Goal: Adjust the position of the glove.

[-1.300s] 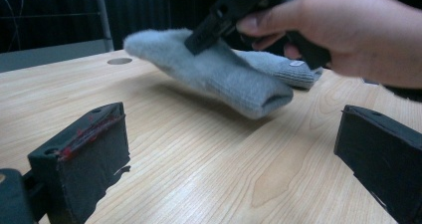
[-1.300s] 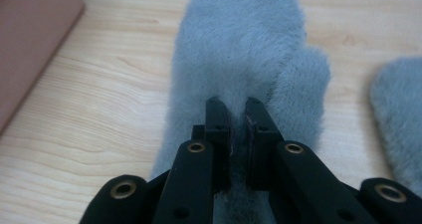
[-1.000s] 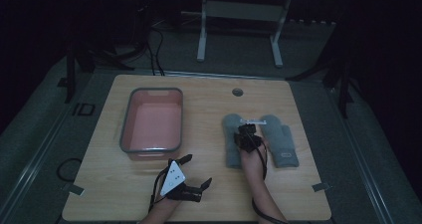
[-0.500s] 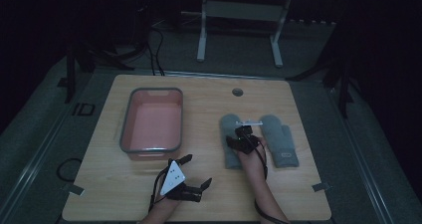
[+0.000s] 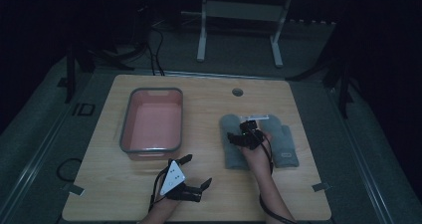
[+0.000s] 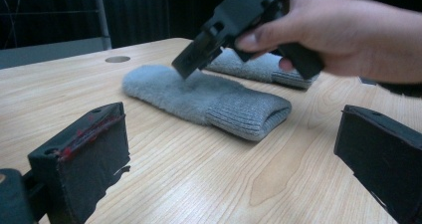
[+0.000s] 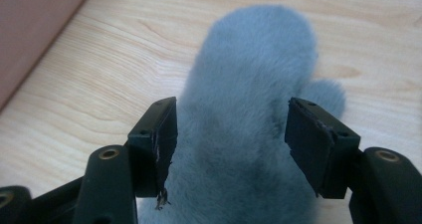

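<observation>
Two grey mittens lie side by side on the right half of the wooden table (image 5: pixel 209 194). My right gripper (image 5: pixel 245 132) hovers over the left mitten (image 5: pixel 230 157). Its jaws have just been opening. In the right gripper view they (image 7: pixel 231 134) stand apart on either side of the fuzzy mitten (image 7: pixel 249 59), and the pads do not press on it. The other mitten (image 5: pixel 287 147) lies just to the right. My left gripper (image 5: pixel 197 170) rests near the table's front edge, wide open (image 6: pixel 234 154) with nothing between its jaws, and faces the near mitten (image 6: pixel 209 97).
A pink tray (image 5: pixel 127 129) with a grey rim stands on the left half of the table, and its wall (image 7: pixel 30 25) shows at the left of the right gripper view. A small round hole (image 5: pixel 237 91) sits near the far edge. A metal stand (image 5: pixel 239 15) is beyond the table.
The right gripper's jaws now stand wider apart over the same mitten, with little shift of the hand. The left gripper has kept still.
</observation>
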